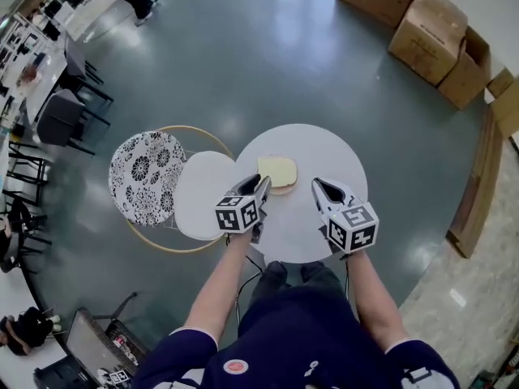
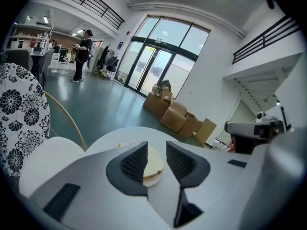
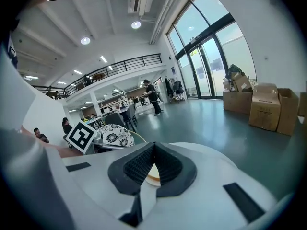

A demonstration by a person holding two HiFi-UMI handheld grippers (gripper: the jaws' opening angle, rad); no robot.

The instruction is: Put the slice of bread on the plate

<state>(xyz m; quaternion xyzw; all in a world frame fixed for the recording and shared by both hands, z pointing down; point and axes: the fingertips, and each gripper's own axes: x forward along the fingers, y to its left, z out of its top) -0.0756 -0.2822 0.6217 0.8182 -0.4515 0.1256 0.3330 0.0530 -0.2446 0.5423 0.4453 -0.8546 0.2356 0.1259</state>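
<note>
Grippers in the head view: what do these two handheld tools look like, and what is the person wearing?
The left gripper and right gripper are pale grey, tapering to two jaws with dark ribbed pads. Each carries a white cube printed with black square markers. The person wears a navy short-sleeved shirt.

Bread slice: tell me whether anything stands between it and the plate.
Nothing visible does. The bread slice lies on the white table, with the plate just to its left in the head view. Only the open left tongs hang over that gap.
</note>
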